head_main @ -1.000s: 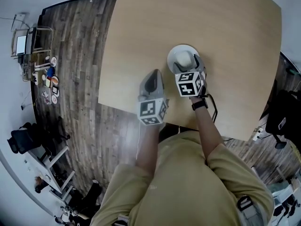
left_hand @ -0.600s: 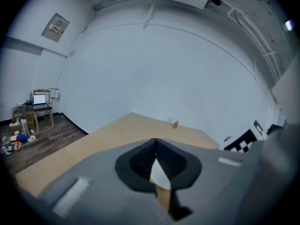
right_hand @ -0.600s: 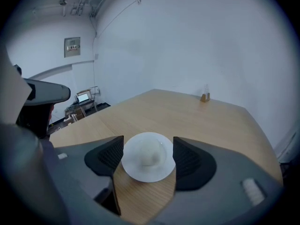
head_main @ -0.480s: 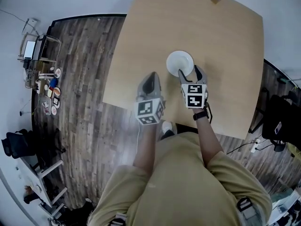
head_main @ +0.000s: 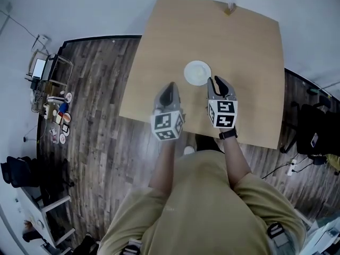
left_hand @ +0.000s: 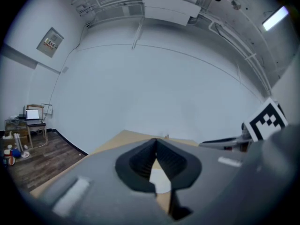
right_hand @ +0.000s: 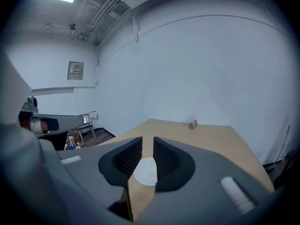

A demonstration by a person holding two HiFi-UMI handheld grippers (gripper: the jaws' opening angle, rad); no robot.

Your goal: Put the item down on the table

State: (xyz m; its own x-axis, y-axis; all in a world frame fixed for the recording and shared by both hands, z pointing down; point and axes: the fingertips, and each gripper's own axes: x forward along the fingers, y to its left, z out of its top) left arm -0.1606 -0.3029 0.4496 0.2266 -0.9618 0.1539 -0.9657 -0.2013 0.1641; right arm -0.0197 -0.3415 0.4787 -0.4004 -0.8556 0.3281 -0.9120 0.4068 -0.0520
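Note:
A white round dish (head_main: 197,72) rests on the tan wooden table (head_main: 249,52), near its front half. My right gripper (head_main: 219,81) hovers just right of and nearer than the dish, apart from it, jaws parted by a narrow gap with nothing between them. In the right gripper view the dish (right_hand: 146,171) shows through that gap below the right gripper (right_hand: 147,142). My left gripper (head_main: 170,86) hangs over the table's front-left edge, shut and empty. The left gripper (left_hand: 155,142) has its tips touching in its own view, with the dish (left_hand: 161,183) seen beneath.
A small brown object (head_main: 230,7) stands at the table's far edge, also visible as a small brown object (right_hand: 192,122) in the right gripper view. Dark wood floor (head_main: 90,89) lies left of the table, with shelves and clutter (head_main: 53,97) by the wall.
My right gripper, which was at the dish's rim, has let go and drawn back toward me. The dish stays on the table. The left gripper has barely moved.

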